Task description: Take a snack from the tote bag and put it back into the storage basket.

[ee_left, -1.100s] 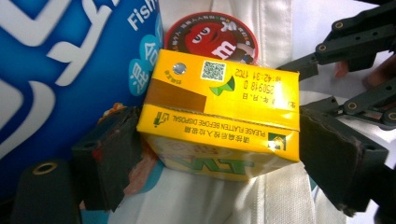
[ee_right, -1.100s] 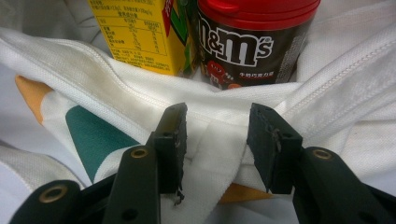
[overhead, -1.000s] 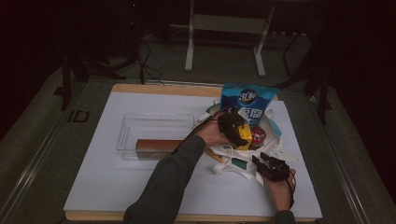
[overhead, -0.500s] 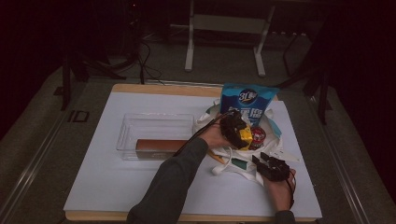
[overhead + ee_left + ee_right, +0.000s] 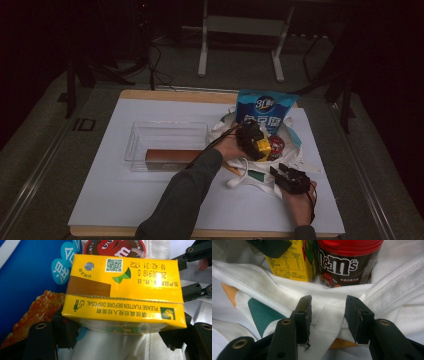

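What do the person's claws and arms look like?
Each claw is black, with two flat jaws joined by brass-ringed pivots. The left claw trails a thin dark cable along a dark grey-green sleeve. The right claw is a boxy black block with a dark cable by the wrist.

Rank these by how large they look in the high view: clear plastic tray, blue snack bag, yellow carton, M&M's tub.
1. clear plastic tray
2. blue snack bag
3. yellow carton
4. M&M's tub, partly hidden, so its place after the carton is unsure.

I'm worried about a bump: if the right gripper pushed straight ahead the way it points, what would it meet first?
Probably the white bag's fabric, already between the right gripper fingers. Behind that fold stands the M&M's jar, with the yellow carton beside it; depth is uncertain.
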`<state>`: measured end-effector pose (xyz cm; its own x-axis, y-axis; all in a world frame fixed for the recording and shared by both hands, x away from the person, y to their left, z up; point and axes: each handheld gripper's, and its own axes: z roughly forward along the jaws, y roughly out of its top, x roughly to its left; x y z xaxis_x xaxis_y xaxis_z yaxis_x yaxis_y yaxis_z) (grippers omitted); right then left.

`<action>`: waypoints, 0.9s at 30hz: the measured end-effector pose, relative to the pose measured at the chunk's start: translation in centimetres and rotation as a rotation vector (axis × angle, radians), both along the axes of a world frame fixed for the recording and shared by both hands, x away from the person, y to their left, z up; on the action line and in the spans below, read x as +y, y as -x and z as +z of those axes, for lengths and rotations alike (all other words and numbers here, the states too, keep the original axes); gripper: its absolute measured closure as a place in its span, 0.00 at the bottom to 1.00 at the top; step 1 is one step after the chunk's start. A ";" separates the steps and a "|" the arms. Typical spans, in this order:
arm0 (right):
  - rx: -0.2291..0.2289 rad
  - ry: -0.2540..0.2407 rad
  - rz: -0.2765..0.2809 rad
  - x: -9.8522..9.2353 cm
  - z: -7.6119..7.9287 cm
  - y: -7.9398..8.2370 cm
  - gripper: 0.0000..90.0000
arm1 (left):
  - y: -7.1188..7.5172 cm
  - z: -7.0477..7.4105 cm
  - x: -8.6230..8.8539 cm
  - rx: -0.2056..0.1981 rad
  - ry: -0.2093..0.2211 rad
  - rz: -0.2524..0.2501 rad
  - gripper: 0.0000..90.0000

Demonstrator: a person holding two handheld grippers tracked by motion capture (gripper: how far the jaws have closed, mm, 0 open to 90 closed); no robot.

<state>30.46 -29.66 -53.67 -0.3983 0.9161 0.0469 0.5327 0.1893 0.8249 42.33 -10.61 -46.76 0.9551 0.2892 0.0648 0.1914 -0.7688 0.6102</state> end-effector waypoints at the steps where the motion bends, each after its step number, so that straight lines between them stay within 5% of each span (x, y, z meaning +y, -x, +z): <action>1: 0.000 0.000 0.000 0.0 0.0 0.0 0.63 | 0.1 0.0 0.0 0.000 -0.002 0.005 0.31; 12: 0.001 0.000 0.001 0.0 0.0 0.0 0.63 | 0.6 0.4 -0.1 -0.032 -0.027 0.026 0.31; 27: -0.001 0.004 0.004 0.0 0.0 0.0 0.63 | 1.5 2.8 1.4 -0.072 0.017 0.043 0.32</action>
<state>30.46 -29.63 -53.67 -0.4016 0.9148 0.0424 0.5310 0.1949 0.8246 40.81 -9.19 -43.97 0.9347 0.3316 0.1282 0.1790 -0.7504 0.6363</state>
